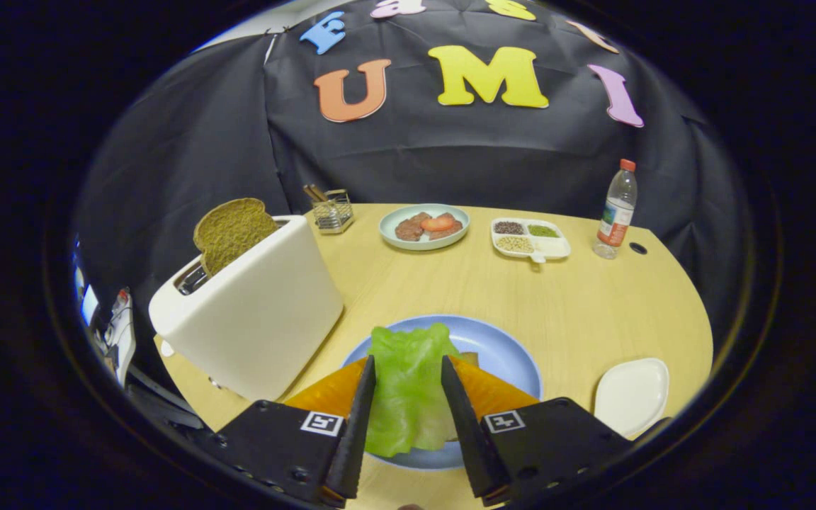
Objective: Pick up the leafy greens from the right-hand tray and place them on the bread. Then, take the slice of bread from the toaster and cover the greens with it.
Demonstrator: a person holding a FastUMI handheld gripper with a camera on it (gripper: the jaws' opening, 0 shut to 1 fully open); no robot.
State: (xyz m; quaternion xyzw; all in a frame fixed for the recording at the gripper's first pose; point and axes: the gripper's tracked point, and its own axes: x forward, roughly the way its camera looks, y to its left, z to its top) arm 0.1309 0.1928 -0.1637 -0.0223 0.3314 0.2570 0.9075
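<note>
The lettuce leaf (408,386) lies between the fingers of the gripper (408,414), over the blue plate (503,354); whether they grip it I cannot tell; the bread slice (232,230) waits in the toaster (256,319), far left on the bench (592,304); covering remains.

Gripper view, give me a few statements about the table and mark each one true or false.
1. A lettuce leaf lies between the gripper jaws, over the blue plate. True.
2. The toaster is empty. False: a brown bread slice sticks up from its slot.
3. The bottle stands upright at the table's far side. True.
4. The small white tray beside the blue plate holds greens. False: it is bare.
5. The round dish beyond the plate holds meat-like pieces. True.
</note>
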